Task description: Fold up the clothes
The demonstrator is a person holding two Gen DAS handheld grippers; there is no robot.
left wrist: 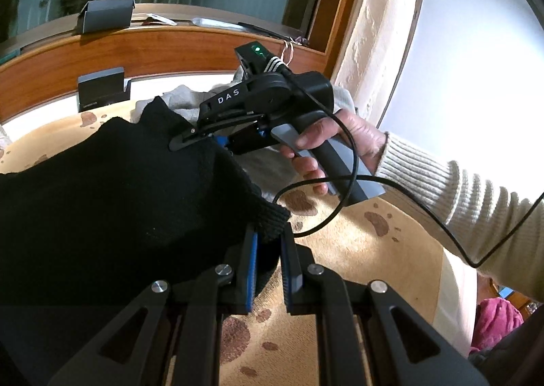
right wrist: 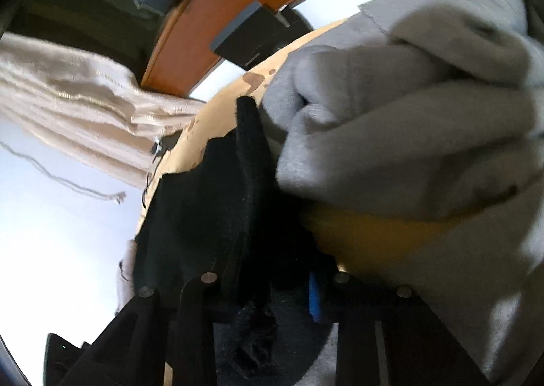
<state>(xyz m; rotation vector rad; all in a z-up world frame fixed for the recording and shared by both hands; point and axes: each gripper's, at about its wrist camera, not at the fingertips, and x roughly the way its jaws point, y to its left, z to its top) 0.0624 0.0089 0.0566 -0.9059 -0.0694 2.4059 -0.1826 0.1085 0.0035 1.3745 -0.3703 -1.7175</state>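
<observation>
So your left gripper (left wrist: 268, 243) pinches ribbed cuff of black garment (left wrist: 112, 188), jaws nearly closed; right gripper (left wrist: 190, 143) clamps its far edge, cloth raised over spotted bedspread (left wrist: 367, 250); no fold visible, grey garment (right wrist: 408, 114) near headboard edge untouched

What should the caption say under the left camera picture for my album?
Left gripper and right gripper both pinch a black knitted garment above a spotted tan cover.
</observation>
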